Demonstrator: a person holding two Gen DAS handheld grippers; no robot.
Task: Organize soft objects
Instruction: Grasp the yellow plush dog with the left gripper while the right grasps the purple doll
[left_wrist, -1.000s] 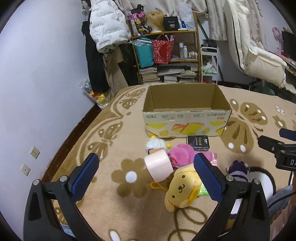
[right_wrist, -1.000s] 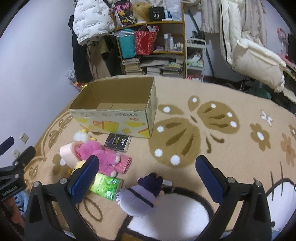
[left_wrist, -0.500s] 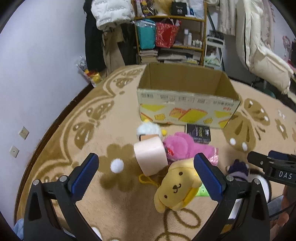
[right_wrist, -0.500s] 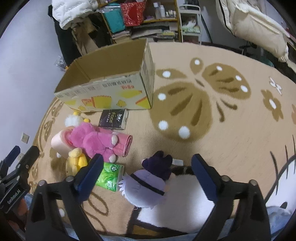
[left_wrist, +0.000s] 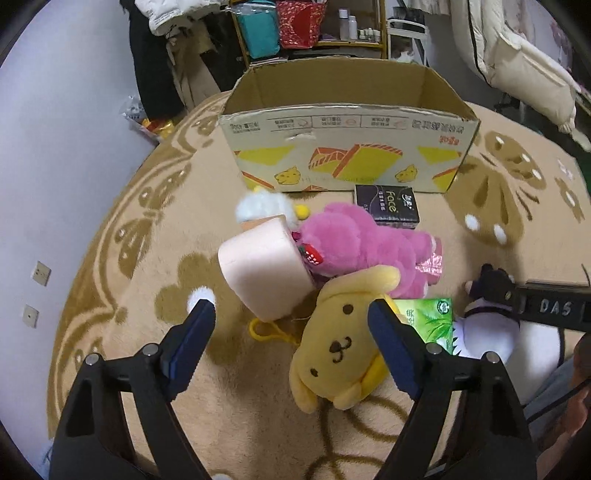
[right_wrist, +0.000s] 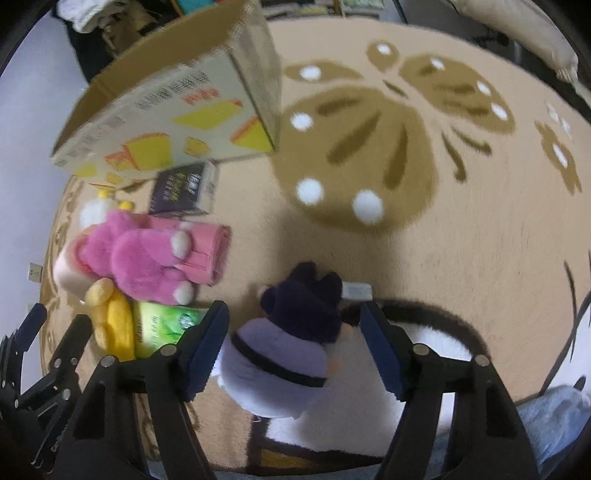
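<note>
I hold both grippers spread: left gripper (left_wrist: 291, 325) over the yellow plush dog (left_wrist: 341, 339), right gripper (right_wrist: 293, 328) straddling the purple-and-white plush (right_wrist: 288, 343), ready to load the open cardboard box (left_wrist: 343, 147) beyond them

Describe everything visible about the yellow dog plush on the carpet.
The yellow dog plush is a soft, fuzzy toy with floppy ears, small dark eyes, a stitched nose and mouth. It lies face-up on the patterned carpet, head toward the camera and tilted. A yellow loop cord trails from it. One ear reaches toward the pink plush; it sits beside the pink foam block and green tissue pack. The open left gripper hovers over it, not gripping.
</note>
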